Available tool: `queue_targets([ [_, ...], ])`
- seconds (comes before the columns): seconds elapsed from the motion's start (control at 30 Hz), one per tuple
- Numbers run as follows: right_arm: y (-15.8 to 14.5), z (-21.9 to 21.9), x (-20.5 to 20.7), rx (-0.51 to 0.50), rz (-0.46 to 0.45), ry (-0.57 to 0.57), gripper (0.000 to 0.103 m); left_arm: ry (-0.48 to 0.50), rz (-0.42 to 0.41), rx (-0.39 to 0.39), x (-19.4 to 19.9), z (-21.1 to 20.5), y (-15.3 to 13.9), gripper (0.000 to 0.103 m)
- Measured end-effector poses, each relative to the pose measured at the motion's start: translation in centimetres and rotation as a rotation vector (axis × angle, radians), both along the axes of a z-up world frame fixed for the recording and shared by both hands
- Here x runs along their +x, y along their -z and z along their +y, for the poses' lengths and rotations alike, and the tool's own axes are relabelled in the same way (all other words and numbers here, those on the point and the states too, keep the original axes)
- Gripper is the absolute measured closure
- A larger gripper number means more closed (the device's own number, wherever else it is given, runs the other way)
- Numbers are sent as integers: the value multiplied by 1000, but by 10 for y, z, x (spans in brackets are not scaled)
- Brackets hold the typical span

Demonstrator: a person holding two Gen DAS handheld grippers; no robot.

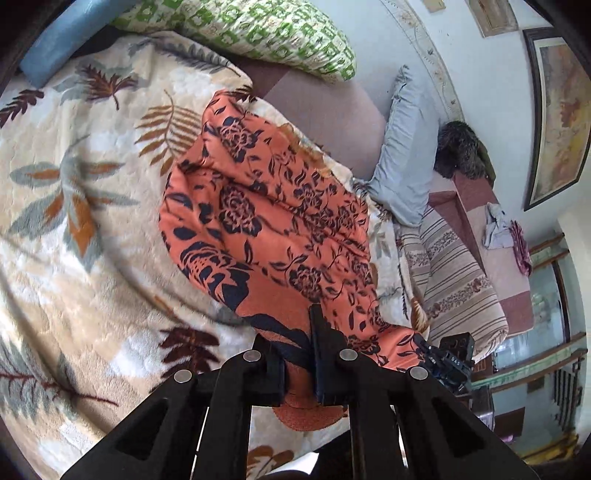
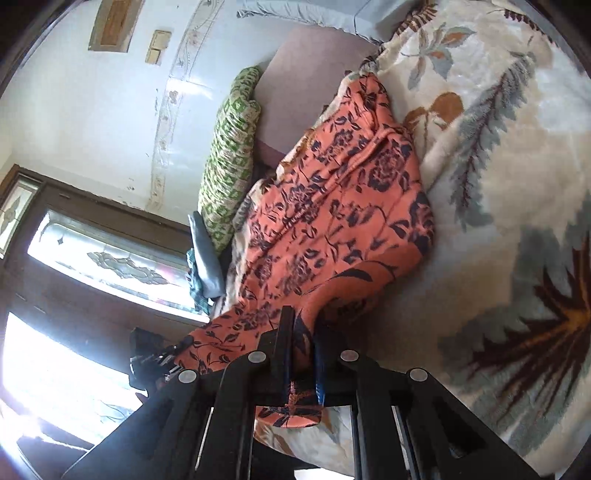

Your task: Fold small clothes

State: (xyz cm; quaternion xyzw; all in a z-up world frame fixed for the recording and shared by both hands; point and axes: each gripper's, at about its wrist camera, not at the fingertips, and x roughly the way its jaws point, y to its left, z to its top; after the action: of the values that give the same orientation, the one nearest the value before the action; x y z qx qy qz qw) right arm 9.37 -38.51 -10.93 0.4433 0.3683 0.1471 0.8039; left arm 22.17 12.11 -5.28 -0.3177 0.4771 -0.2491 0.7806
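Note:
An orange garment with a dark navy flower print (image 1: 266,221) lies stretched over the leaf-patterned blanket (image 1: 74,221). My left gripper (image 1: 301,339) is shut on its near edge, and a fold of orange cloth hangs below the jaws. In the right wrist view the same garment (image 2: 332,221) runs away from me, and my right gripper (image 2: 303,339) is shut on another part of its near edge. The near edge is lifted off the blanket (image 2: 517,184) between the two grips. The other gripper (image 1: 448,360) shows at the garment's right corner in the left wrist view.
A green-and-white patterned pillow (image 1: 258,33) and a grey-blue pillow (image 1: 406,147) lie at the head of the bed. A striped rolled blanket (image 1: 458,280) lies on the right, with loose clothes (image 1: 502,232) on a mauve bench. A glass-panelled wooden door (image 2: 92,258) stands on the left.

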Motion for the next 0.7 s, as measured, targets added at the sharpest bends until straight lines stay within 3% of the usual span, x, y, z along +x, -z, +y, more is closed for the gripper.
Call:
queue_targets([
  [0.3, -27, -28, 81, 24, -91, 40, 95, -85, -40, -9, 70, 0, -8, 94],
  [0.7, -3, -68, 177, 68, -87, 158, 95, -174, 29, 33, 192, -18, 23, 94],
])
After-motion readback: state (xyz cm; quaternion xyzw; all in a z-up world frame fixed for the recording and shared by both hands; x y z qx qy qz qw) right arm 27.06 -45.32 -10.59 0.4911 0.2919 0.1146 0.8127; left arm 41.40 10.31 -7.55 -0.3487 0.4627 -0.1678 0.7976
